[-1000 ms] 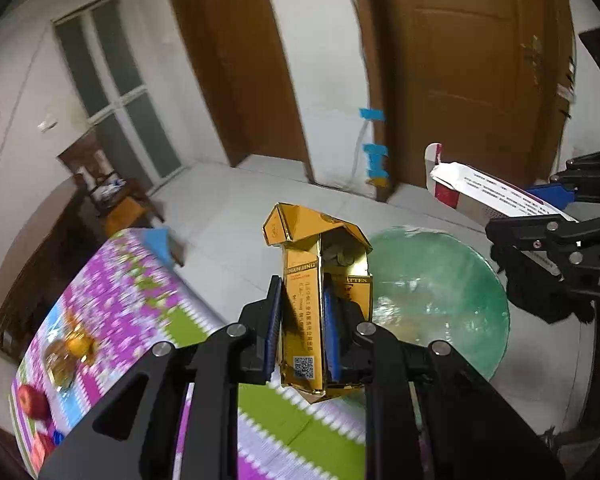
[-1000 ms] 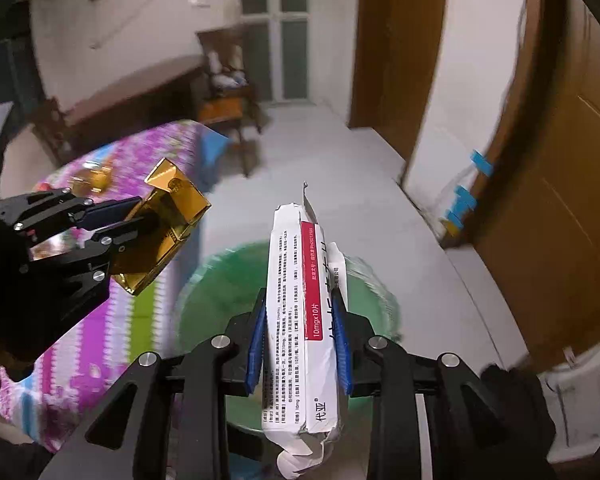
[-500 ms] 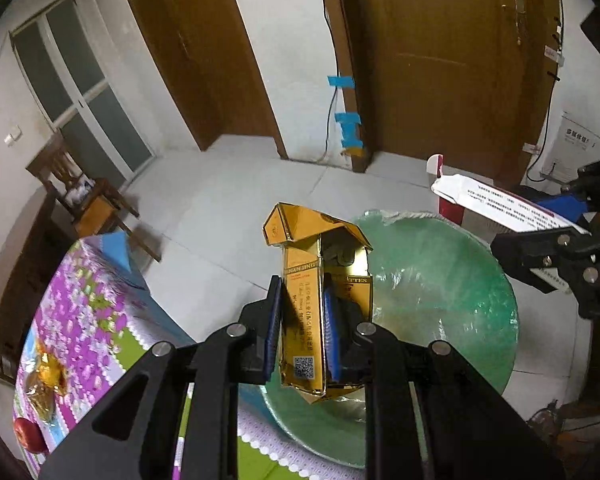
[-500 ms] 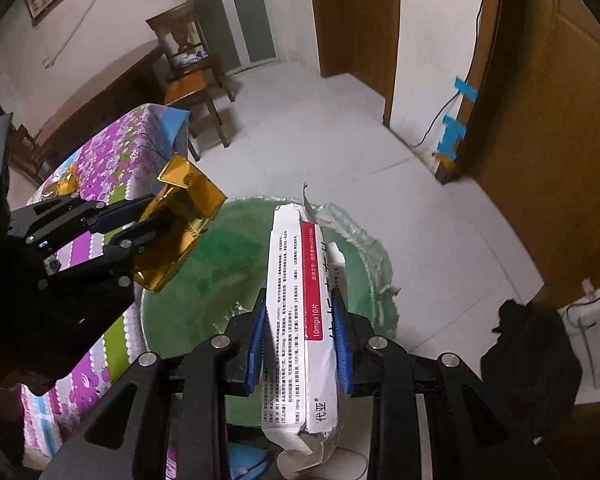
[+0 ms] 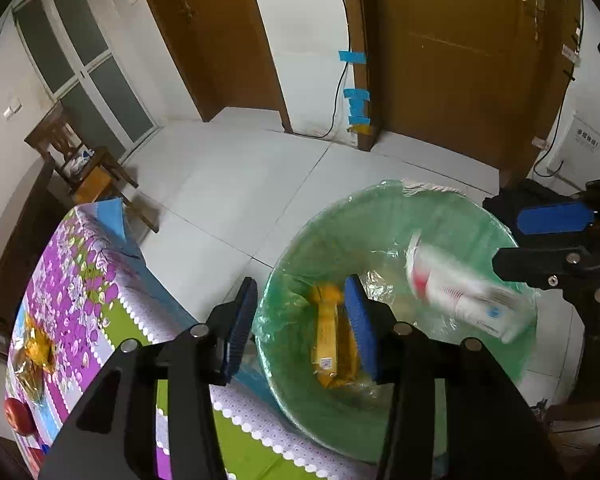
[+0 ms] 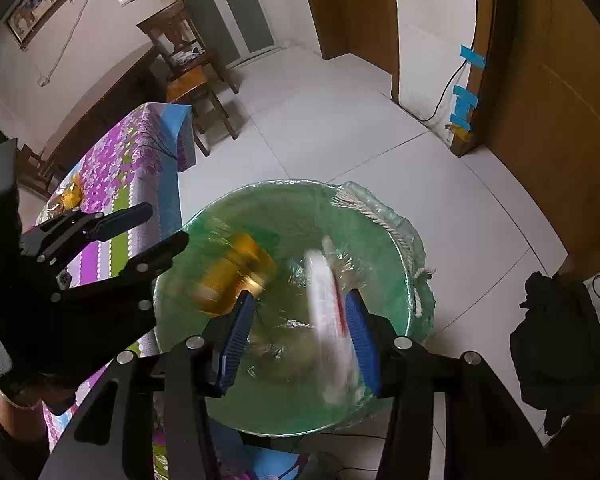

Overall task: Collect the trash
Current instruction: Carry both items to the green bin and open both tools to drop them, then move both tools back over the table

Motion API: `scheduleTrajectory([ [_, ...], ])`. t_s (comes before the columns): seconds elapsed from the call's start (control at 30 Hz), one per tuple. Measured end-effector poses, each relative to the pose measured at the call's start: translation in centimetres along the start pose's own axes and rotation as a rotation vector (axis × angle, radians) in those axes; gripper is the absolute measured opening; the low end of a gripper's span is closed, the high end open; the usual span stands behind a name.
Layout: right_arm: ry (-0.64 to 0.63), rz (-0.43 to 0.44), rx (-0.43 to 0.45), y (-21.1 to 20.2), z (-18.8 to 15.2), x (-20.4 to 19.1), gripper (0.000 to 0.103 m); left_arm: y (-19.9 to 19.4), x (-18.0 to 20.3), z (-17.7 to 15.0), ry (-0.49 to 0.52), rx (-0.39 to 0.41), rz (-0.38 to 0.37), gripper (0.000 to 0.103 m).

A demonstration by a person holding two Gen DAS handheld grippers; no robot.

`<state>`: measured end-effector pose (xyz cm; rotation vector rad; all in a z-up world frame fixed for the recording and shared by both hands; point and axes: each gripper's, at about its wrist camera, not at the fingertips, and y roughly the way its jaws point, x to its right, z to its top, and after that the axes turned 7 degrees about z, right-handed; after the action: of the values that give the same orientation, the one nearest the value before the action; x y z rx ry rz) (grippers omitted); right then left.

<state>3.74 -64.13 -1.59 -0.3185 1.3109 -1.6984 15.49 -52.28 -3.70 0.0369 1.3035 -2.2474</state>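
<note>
Both grippers hang over a trash bin lined with a green bag [image 5: 364, 216] [image 6: 284, 196]. My left gripper [image 5: 302, 324] is open, and the gold carton [image 5: 328, 336] is loose below it, blurred, inside the bin; it also shows in the right wrist view [image 6: 236, 276]. My right gripper [image 6: 300, 336] is open, and the white and red medicine box [image 6: 332, 320] is blurred between its fingers, dropping into the bin. The box also shows in the left wrist view [image 5: 460, 292].
A table with a purple flowered cloth [image 5: 72, 280] stands left of the bin, with an apple [image 5: 18, 416] and a gold wrapper [image 5: 36, 348] on it. A wooden chair [image 6: 188, 64] stands beyond. A black bag [image 6: 556, 344] lies on the floor at right.
Both grippers have opened over the bin. The gold carton and the medicine box have left the fingers and are falling into the green bag.
</note>
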Motion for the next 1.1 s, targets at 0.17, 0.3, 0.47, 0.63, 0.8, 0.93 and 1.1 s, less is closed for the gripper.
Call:
scheduleTrajectory([
  [0.17,-0.008,0.001,-0.003,-0.3,-0.3,0.0,0.049,-0.7,0.1,-0.9,0.002,0.010,0.015,0.044],
  [0.3,-0.018,-0.007,0.002,-0.5,-0.5,-0.5,0.049,-1.0,0.1,-1.6,-0.013,0.013,0.012,0.044],
  [0.47,-0.058,-0.044,0.034,-0.9,-1.0,-1.4,0.049,-2.2,-0.5,-3.3,-0.057,0.042,0.063,0.044],
  [0.63,-0.207,-0.132,0.250,-2.7,-3.3,-4.9,0.049,-4.2,-3.2,-7.5,-0.172,0.081,0.148,0.052],
  [0.8,-0.381,-0.153,0.491,-3.5,-7.4,-10.7,0.050,-6.7,-7.3,-12.9,-0.281,0.097,0.265,0.052],
  [0.93,-0.504,-0.118,0.656,-3.5,-11.0,-15.8,0.056,-9.6,-12.1,-17.7,-0.430,0.116,0.365,0.054],
  [1.1,-0.557,0.003,0.708,-2.7,-13.4,-21.6,0.059,-13.1,-17.0,-22.8,-0.563,0.128,0.454,0.057],
])
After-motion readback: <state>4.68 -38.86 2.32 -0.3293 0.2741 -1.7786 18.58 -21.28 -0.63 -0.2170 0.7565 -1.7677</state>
